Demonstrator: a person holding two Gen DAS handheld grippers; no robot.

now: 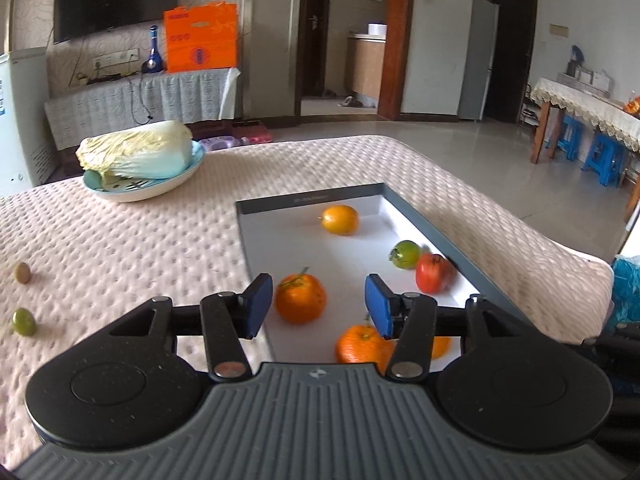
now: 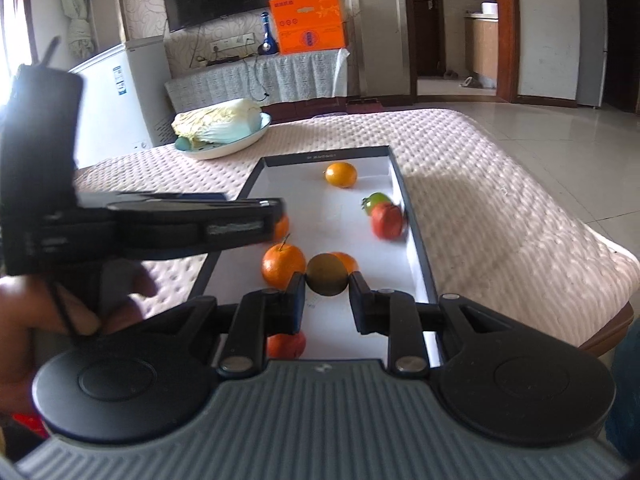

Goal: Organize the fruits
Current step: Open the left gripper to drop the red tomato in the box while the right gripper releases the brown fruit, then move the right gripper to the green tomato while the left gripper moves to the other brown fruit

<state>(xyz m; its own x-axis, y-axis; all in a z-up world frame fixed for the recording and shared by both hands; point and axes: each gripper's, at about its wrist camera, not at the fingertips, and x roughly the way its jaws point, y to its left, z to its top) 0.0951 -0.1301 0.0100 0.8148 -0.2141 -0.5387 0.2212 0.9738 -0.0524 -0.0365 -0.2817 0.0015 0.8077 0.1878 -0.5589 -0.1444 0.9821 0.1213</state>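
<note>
Fruits fill much of the shallow box (image 1: 436, 236) on the quilted bed (image 1: 140, 240): we count oranges (image 1: 300, 298), a yellow-orange one at the far end (image 1: 340, 219), a green tomato (image 1: 406, 254) and a red one (image 1: 432, 278) against the right wall. Two small fruits, one brownish (image 1: 23, 273) and one green (image 1: 24, 322), lie out on the quilt, well apart from the box, so we judge the sorting well along but unfinished. Our right gripper (image 2: 327, 280) pinches a brown, kiwi-like fruit (image 2: 327, 278) between its pads, poised above the box's near half. Our left gripper (image 1: 318, 306) hangs over the box's near left edge, spread wide and holding nothing, an orange just beyond its left finger. A cabbage (image 1: 136, 152) on a plate (image 1: 120, 194) sits apart.
</note>
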